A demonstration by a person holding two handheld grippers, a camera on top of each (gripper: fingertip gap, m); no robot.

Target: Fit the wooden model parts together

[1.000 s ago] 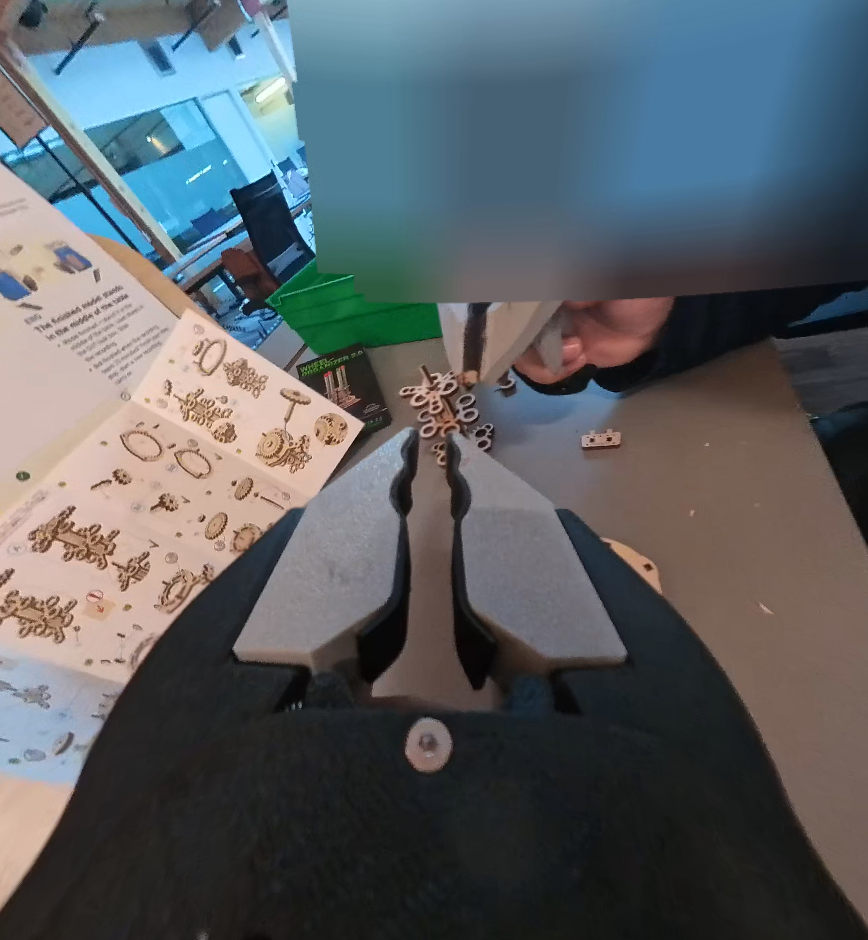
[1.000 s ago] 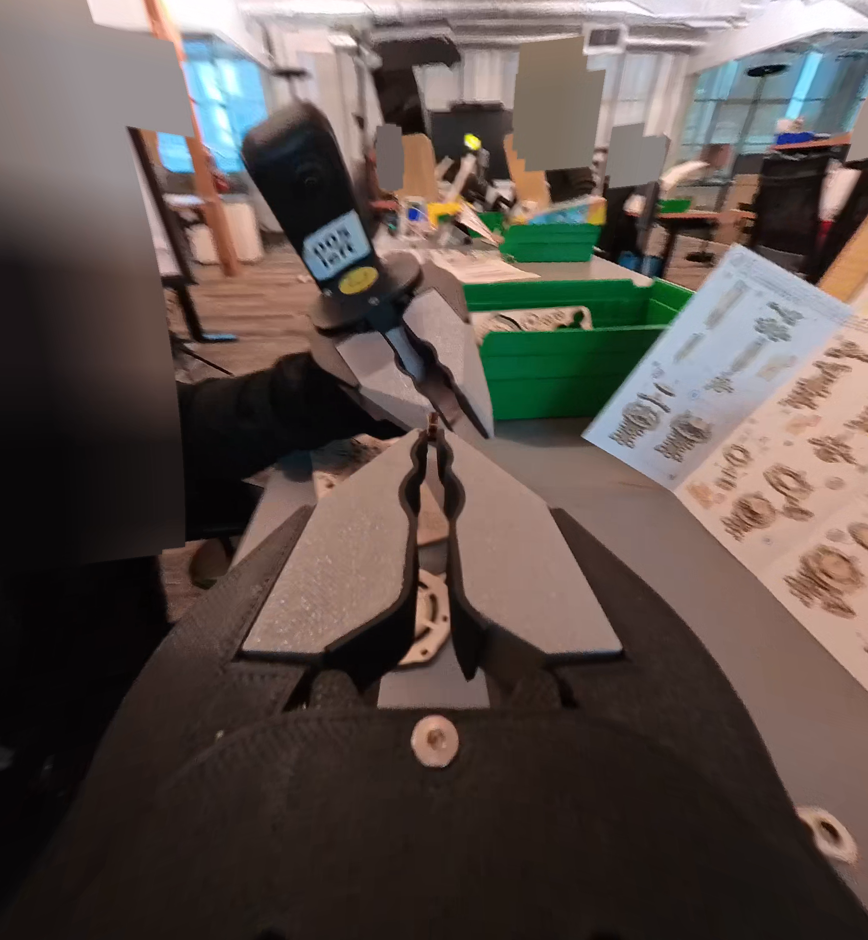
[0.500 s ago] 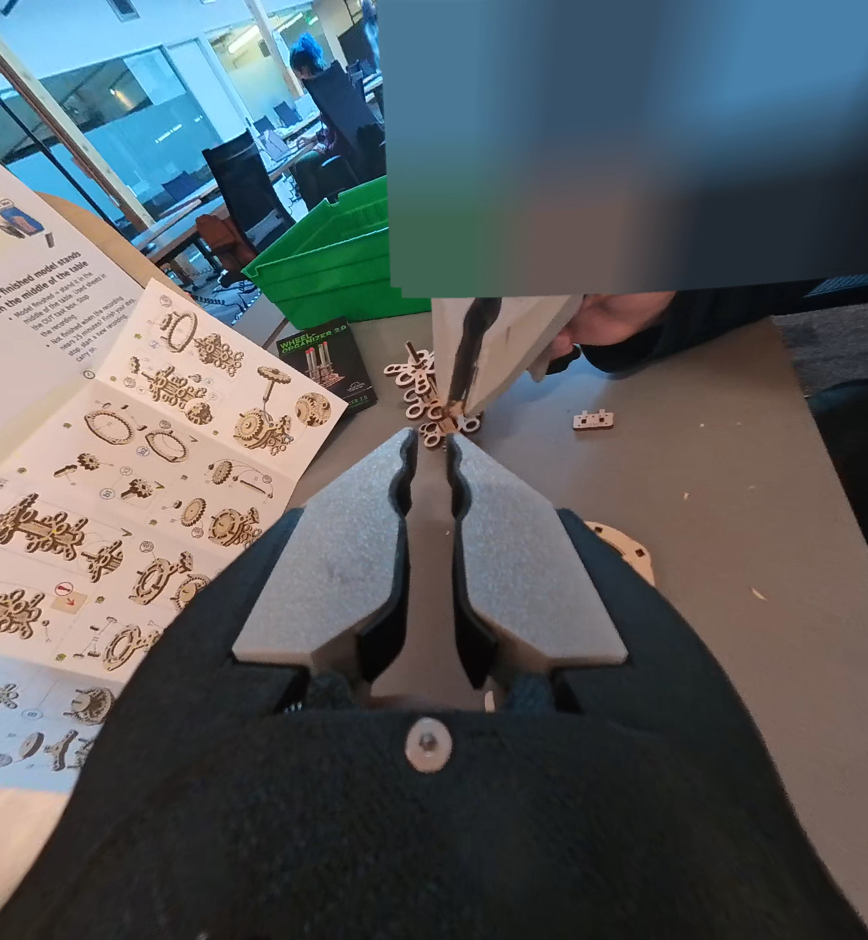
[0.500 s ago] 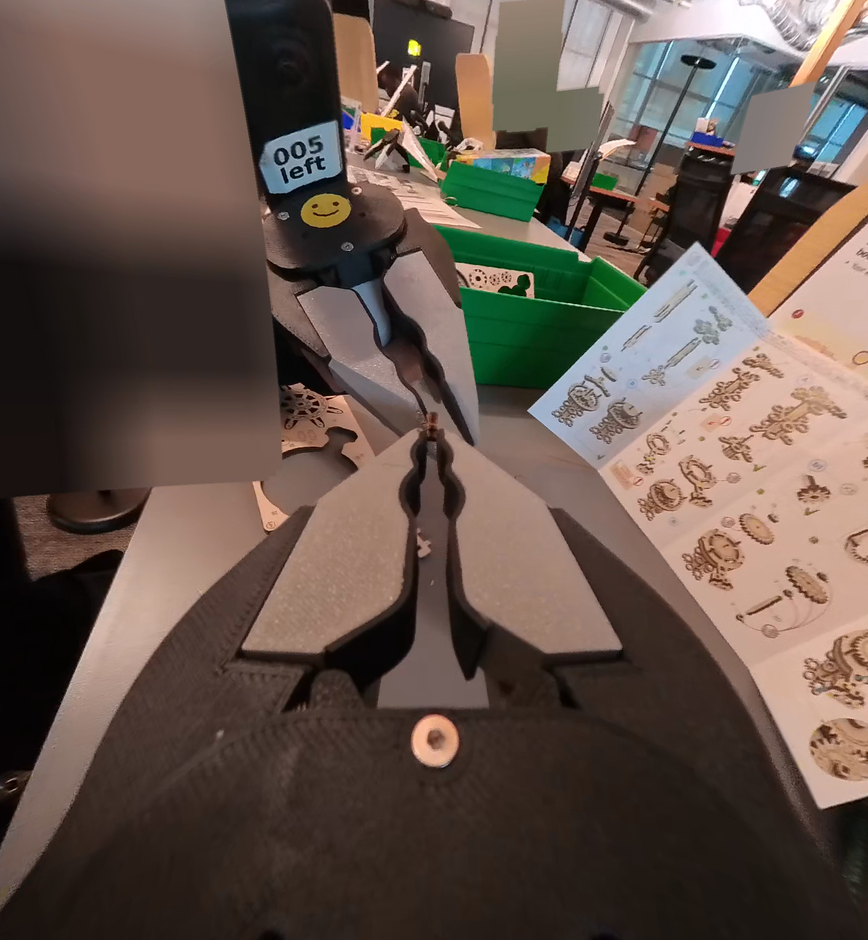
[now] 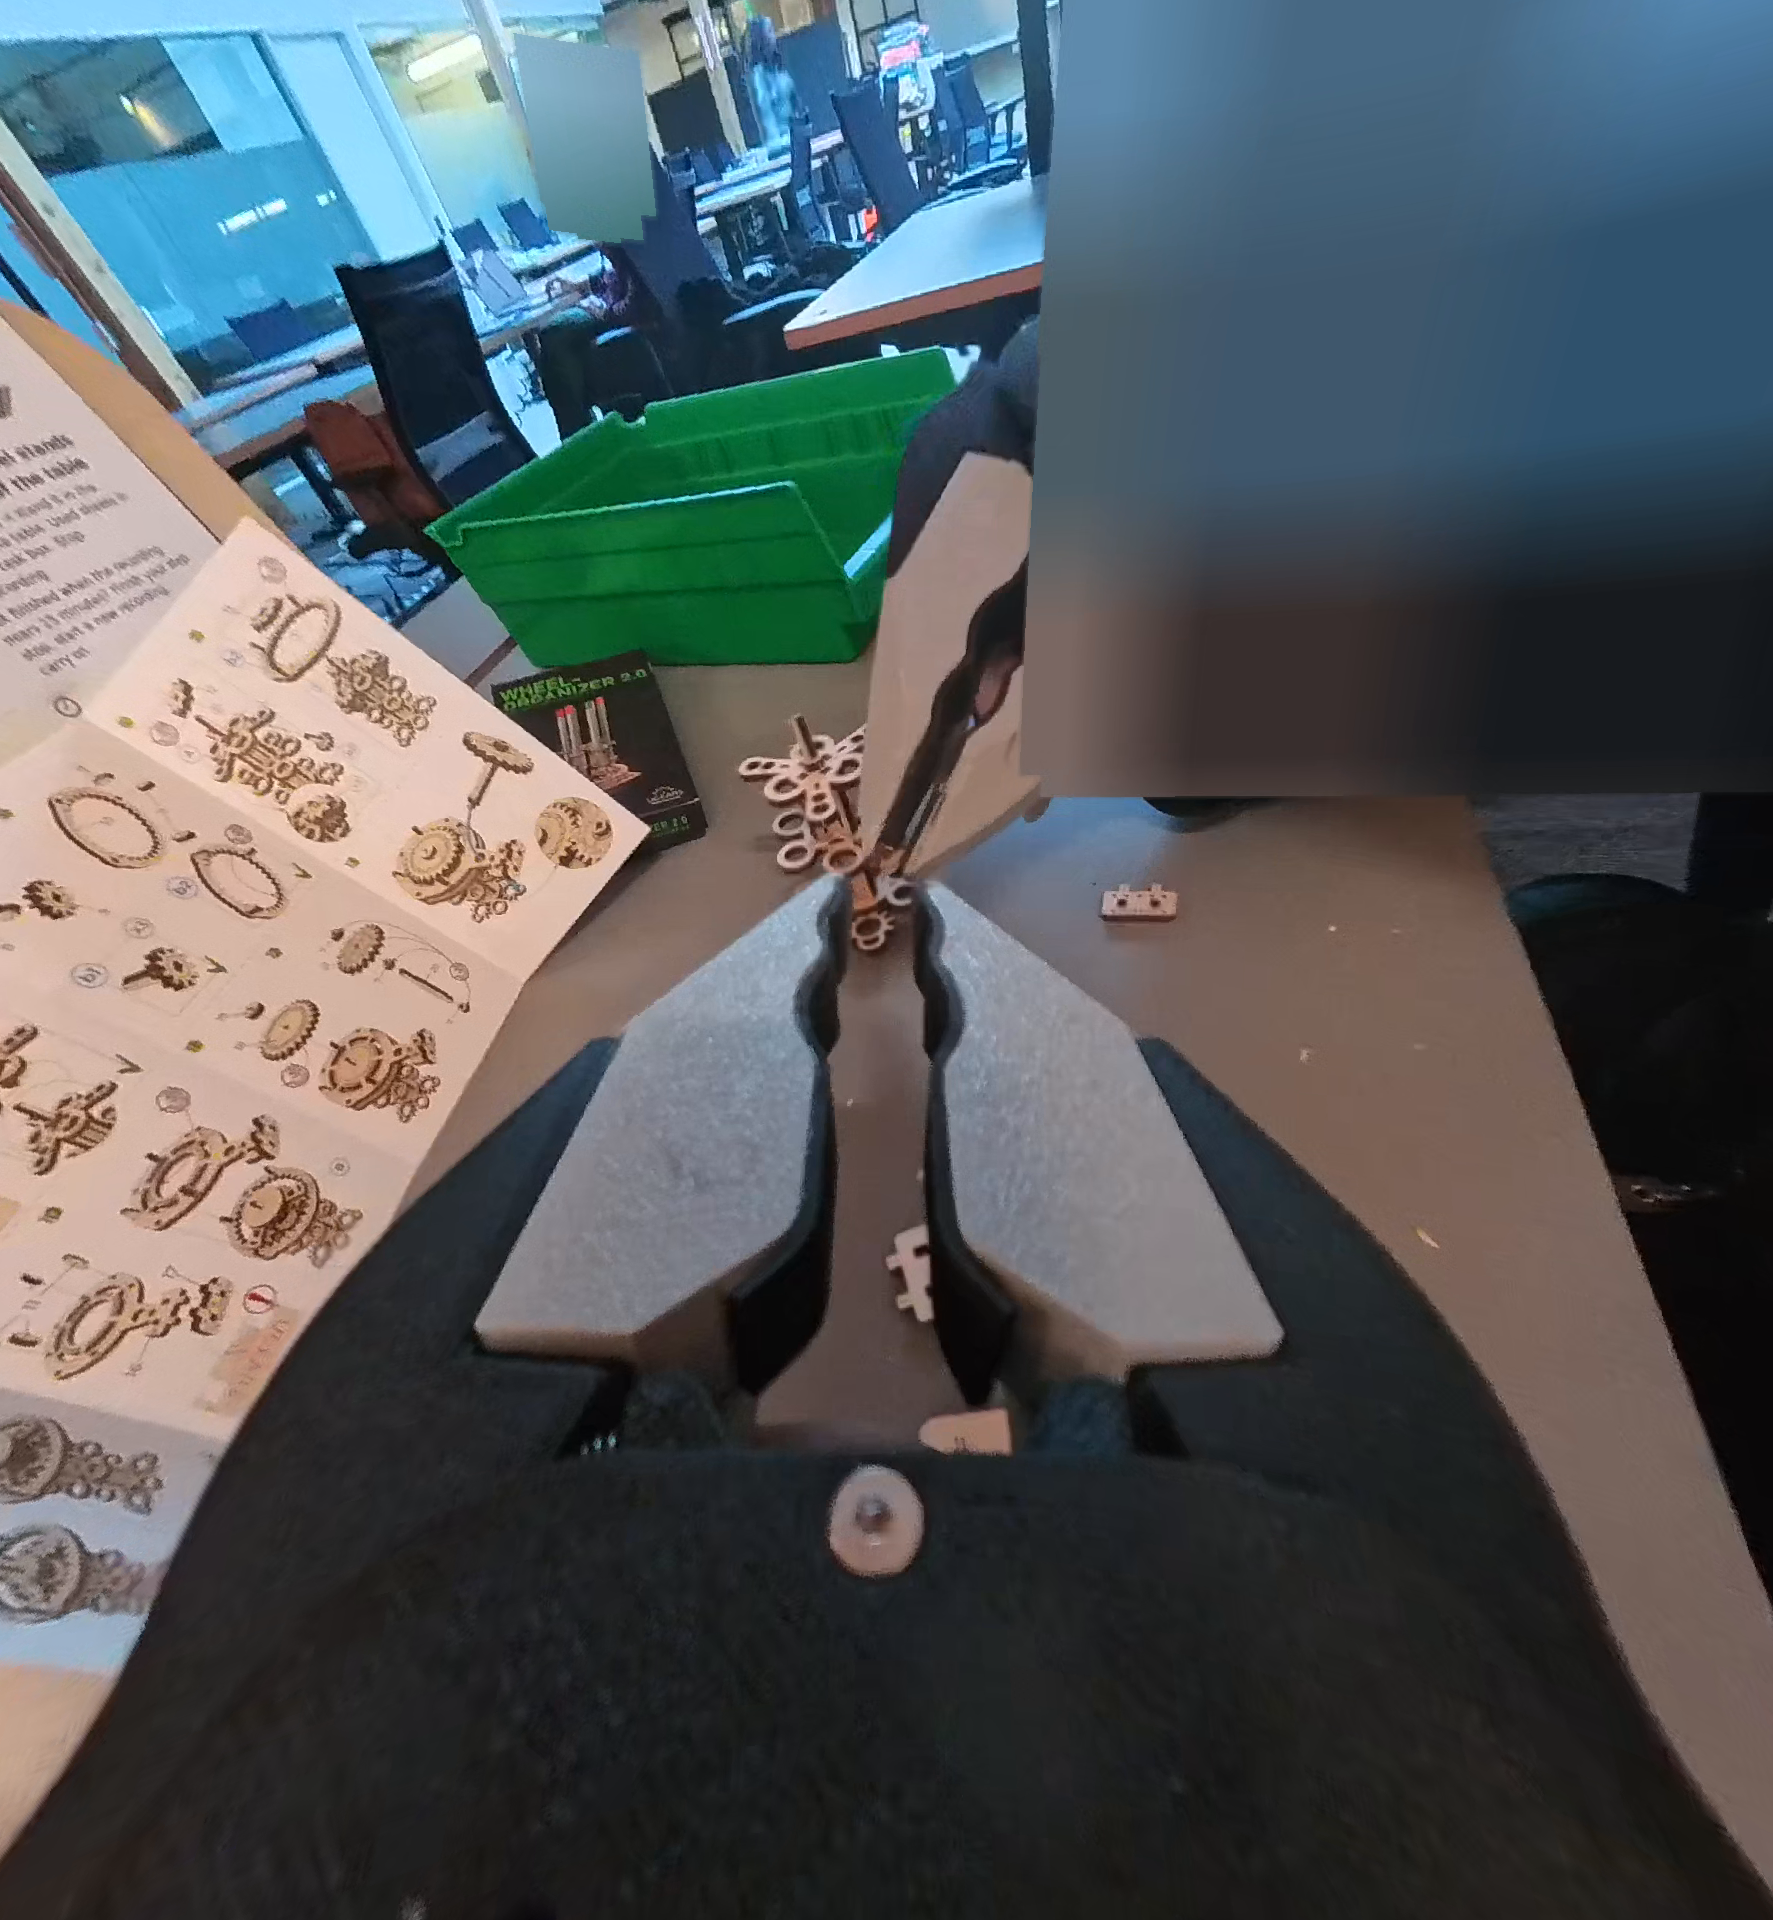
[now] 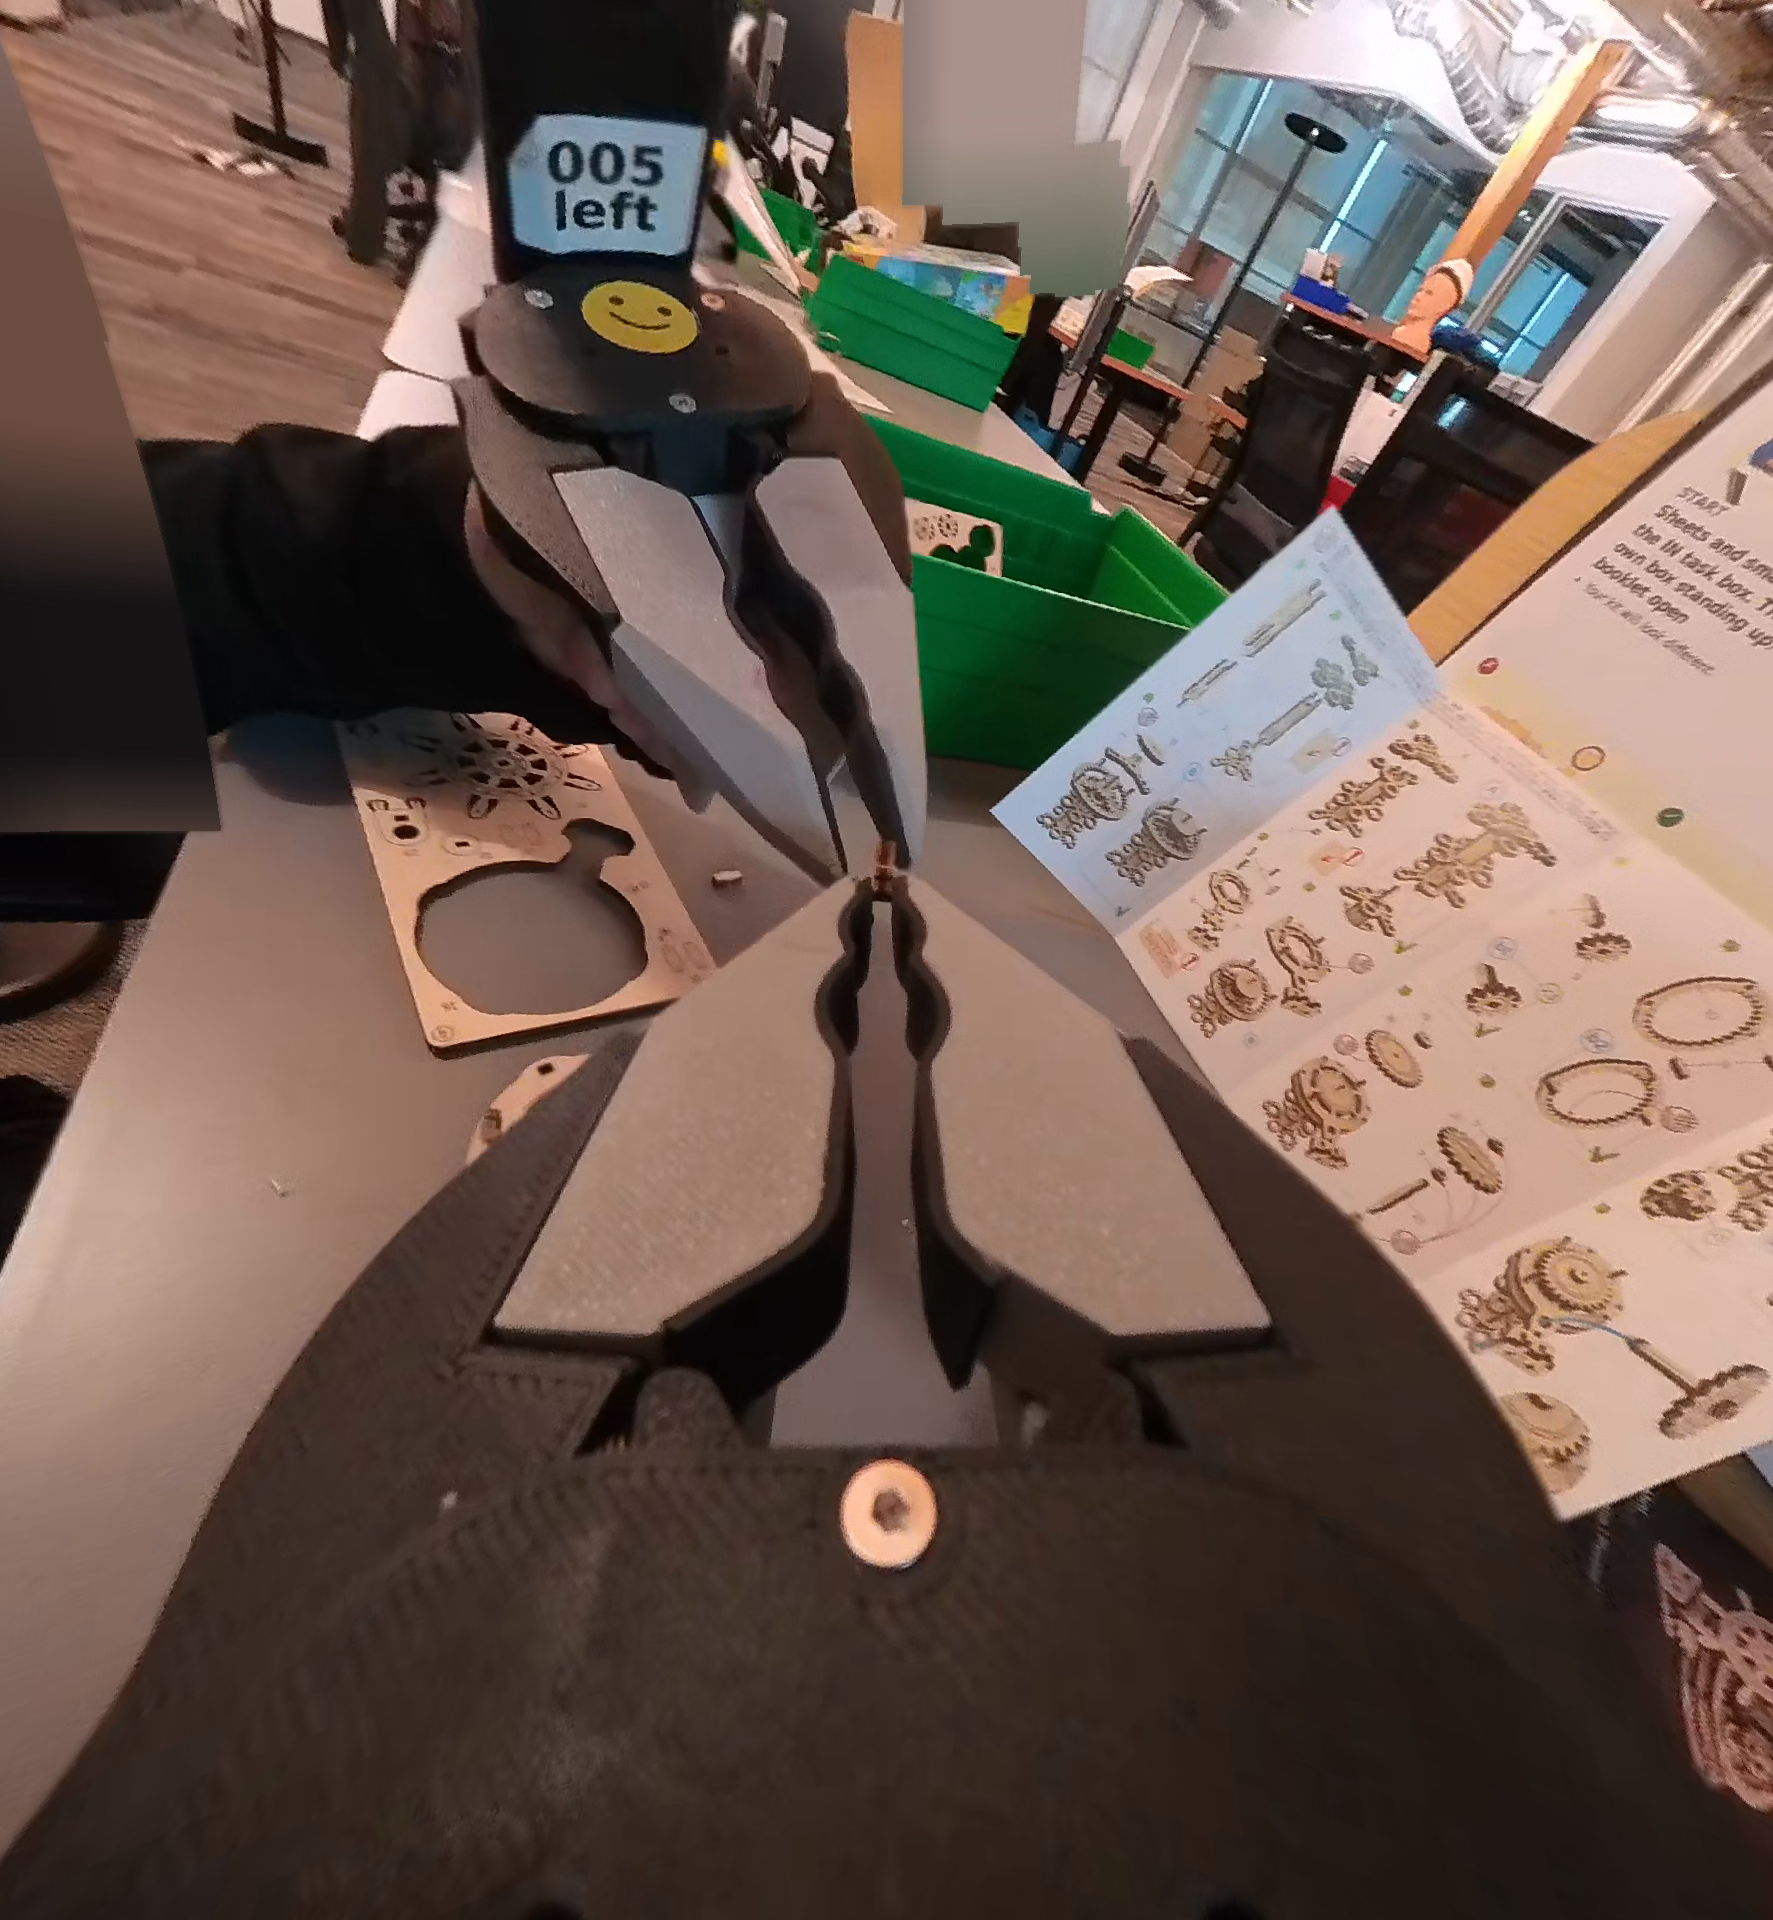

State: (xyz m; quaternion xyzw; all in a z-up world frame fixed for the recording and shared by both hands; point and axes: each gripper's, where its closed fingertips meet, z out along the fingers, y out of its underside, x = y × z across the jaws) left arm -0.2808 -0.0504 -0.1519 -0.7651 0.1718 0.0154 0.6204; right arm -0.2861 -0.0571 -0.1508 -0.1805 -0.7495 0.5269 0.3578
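On the grey table (image 5: 1277, 1039), right gripper (image 6: 880, 902) jaws pinch a small wooden peg (image 6: 883, 871); left gripper (image 5: 877, 909) jaws spread.

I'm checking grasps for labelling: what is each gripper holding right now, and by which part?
The right gripper pinches a small wooden peg by its lower end. The left gripper looks empty, fingertips close to the peg.

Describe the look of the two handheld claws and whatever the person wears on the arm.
Both claws look alike: the left claw and right claw have two broad grey, grainy fingers with wavy black inner edges, tapering to tips, on a black textured body with a silver screw. The right wrist view shows a white label and yellow smiley sticker on the left one, plus a dark sleeve.
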